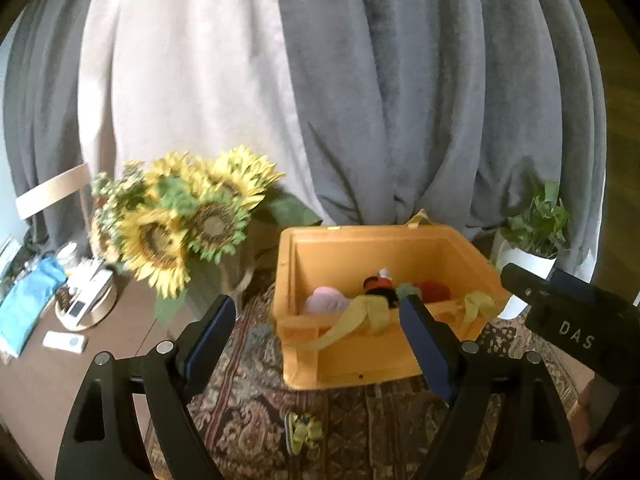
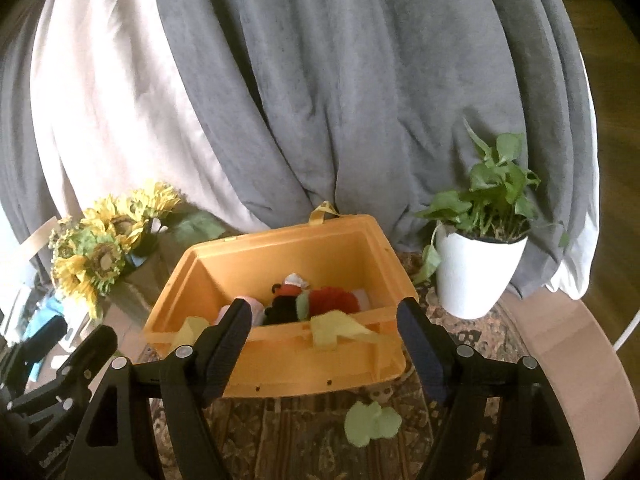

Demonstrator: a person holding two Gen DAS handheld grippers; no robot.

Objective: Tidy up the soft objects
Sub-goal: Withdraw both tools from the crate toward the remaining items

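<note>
Centrally, an orange bin [image 1: 352,364] sits on a patterned rug [image 1: 248,412], holding a pink plush [image 1: 326,300], a black toy [image 2: 282,308] and a red plush [image 2: 336,300]. Left gripper [image 1: 316,322] and right gripper [image 2: 324,326] both stand with jaws apart, empty. A green soft piece [image 2: 370,424] lies on the rug at lower centre; sunflowers [image 1: 180,216] at left, potted plant [image 2: 480,240] at right.

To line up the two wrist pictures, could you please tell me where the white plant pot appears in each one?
Left wrist view: the white plant pot sits at the right edge, partly hidden behind the other gripper's black body, right of the orange bin.
Right wrist view: the pot stands in full view right of centre, beside the bin's right side.
Shared landmark: the orange bin holding soft toys.
</note>
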